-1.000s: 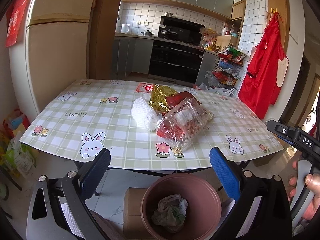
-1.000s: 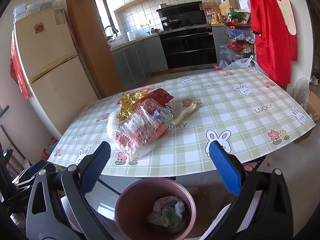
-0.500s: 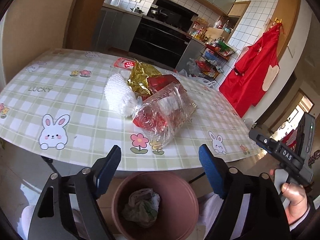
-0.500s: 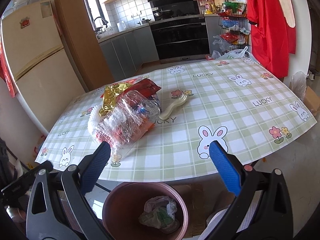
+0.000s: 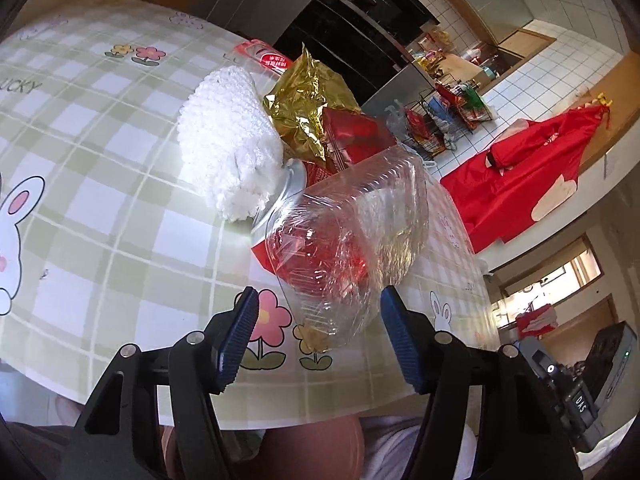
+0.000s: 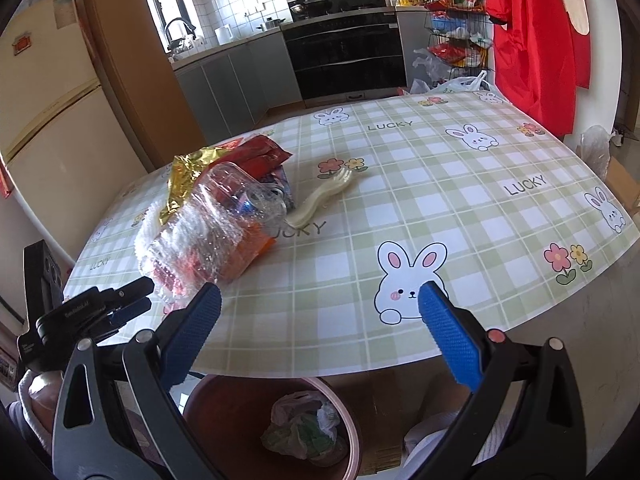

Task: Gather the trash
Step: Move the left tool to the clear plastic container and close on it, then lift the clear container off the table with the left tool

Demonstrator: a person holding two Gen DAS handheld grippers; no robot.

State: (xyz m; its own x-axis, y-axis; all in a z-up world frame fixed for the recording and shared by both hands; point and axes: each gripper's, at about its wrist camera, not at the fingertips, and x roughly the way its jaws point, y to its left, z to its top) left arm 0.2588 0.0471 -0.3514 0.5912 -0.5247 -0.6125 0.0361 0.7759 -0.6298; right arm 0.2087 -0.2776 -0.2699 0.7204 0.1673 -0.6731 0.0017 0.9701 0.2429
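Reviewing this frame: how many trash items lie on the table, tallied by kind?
Clear plastic container: 1
White foam net: 1
Gold foil wrapper: 1
Red packet: 1
Red-label wrapper: 1
Plastic fork: 1
Total: 6

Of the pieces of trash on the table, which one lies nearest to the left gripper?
The clear crumpled plastic container: its near end lies between the open jaws of the left gripper. The white foam net and gold wrapper lie farther back.
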